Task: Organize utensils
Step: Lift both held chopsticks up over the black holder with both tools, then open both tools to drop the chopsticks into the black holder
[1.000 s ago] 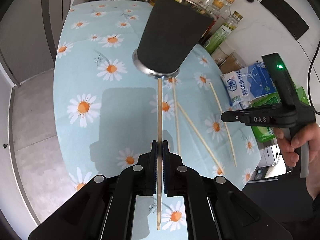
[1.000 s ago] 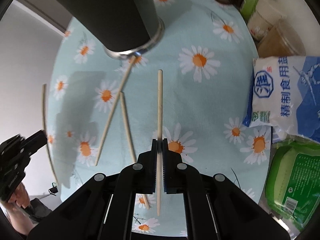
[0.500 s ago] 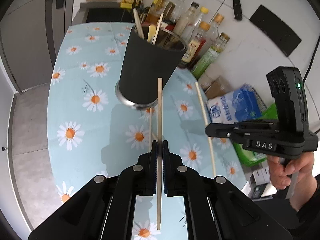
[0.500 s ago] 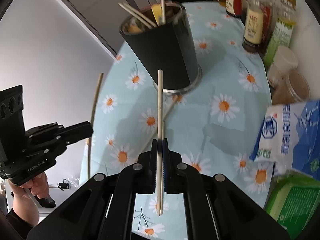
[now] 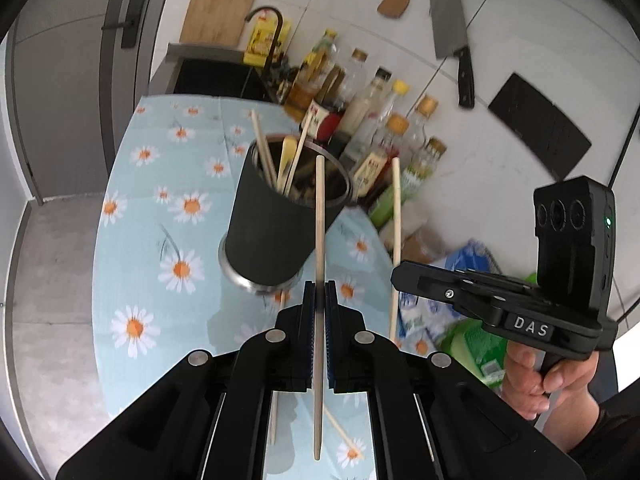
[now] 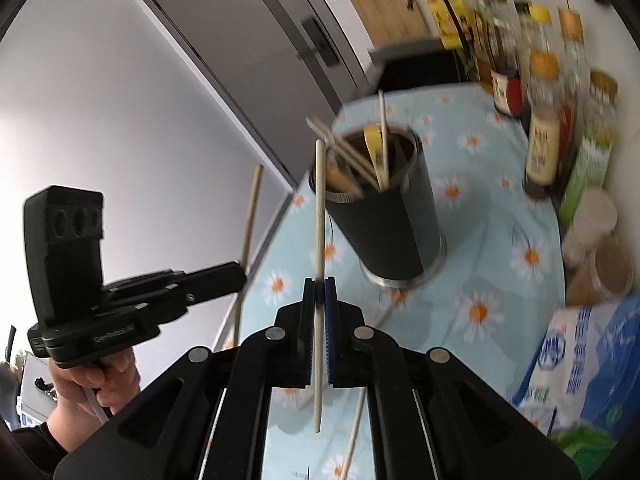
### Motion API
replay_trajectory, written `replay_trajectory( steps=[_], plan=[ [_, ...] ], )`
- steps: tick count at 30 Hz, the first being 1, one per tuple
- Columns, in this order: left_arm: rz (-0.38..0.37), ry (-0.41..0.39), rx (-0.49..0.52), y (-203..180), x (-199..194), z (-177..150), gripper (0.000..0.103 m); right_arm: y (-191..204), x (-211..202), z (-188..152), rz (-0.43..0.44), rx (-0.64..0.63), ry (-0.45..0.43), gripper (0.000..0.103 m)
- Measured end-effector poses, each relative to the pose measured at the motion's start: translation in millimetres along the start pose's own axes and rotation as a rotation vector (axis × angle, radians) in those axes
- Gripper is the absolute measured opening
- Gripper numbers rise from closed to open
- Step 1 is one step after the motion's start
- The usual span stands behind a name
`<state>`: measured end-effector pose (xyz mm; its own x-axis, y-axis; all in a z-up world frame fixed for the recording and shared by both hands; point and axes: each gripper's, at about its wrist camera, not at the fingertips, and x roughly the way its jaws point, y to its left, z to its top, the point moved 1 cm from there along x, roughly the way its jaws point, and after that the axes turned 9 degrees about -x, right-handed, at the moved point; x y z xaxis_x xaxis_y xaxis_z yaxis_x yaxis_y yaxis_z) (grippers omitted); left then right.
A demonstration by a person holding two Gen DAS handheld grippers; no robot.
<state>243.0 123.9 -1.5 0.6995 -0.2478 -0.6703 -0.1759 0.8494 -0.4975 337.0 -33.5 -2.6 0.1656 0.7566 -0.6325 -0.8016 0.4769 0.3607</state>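
A black utensil cup (image 5: 276,236) with a steel base stands on the daisy tablecloth and holds several chopsticks and a pale spoon; it also shows in the right wrist view (image 6: 384,220). My left gripper (image 5: 319,292) is shut on a wooden chopstick (image 5: 320,216), held up in the air with its tip level with the cup's rim. My right gripper (image 6: 319,290) is shut on another wooden chopstick (image 6: 319,208), raised just left of the cup. Each gripper shows in the other's view, the right one (image 5: 404,276) and the left one (image 6: 236,276), each with its chopstick upright.
Loose chopsticks (image 5: 340,428) lie on the tablecloth (image 5: 160,184) near the front. Sauce bottles (image 5: 372,120) stand in a row behind the cup. A salt bag (image 6: 580,352) and jars (image 6: 608,272) sit at the right. A cleaver (image 5: 452,40) hangs on the wall.
Both grippers have lifted their chopsticks off the table and tilted upward, so the cup's open top and the wall behind have come into view.
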Motion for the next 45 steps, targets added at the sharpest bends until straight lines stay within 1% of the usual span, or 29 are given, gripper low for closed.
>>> replay_trajectory(
  steps=[4,7,13,16,20,24,27,35,39,41,45],
  plan=[
    [-0.015,-0.048,-0.001,-4.5,-0.5,14.4,0.003,1.3,-10.1,18.0,0.004,-0.02,-0.091,0.006],
    [-0.033,-0.076,0.001,-8.3,-0.7,23.6,0.003,2.4,-13.9,30.4,-0.001,-0.048,-0.135,0.006],
    [-0.062,-0.162,-0.009,-10.2,-3.5,46.5,0.003,0.5,-17.1,48.2,-0.011,-0.066,-0.196,0.006],
    [-0.065,-0.199,-0.016,-9.1,-3.2,57.7,0.003,-8.5,-13.8,58.9,0.002,-0.034,-0.216,0.006],
    [-0.092,-0.253,-0.033,-7.2,-3.7,71.8,0.003,-23.8,-6.5,70.9,0.035,0.029,-0.231,0.006],
    [-0.115,-0.313,-0.038,-7.2,-5.7,83.8,0.003,-34.5,-5.7,83.8,0.032,0.058,-0.264,0.006],
    [-0.126,-0.362,-0.026,-9.6,-8.1,92.7,0.003,-41.4,-4.9,95.0,0.006,0.06,-0.289,0.006],
    [-0.14,-0.466,-0.015,-11.7,-7.8,116.4,0.003,-51.0,-8.2,119.4,-0.017,0.072,-0.359,0.006],
    [-0.139,-0.503,-0.009,-12.0,-2.1,122.7,0.003,-49.7,-6.9,126.7,-0.053,0.045,-0.38,0.006],
    [-0.145,-0.51,-0.014,-11.4,4.3,123.4,0.003,-49.6,-3.7,127.5,-0.076,0.032,-0.382,0.006],
    [-0.128,-0.513,-0.012,-8.8,16.4,120.8,0.003,-50.5,6.4,125.7,-0.106,0.014,-0.372,0.006]
  ],
)
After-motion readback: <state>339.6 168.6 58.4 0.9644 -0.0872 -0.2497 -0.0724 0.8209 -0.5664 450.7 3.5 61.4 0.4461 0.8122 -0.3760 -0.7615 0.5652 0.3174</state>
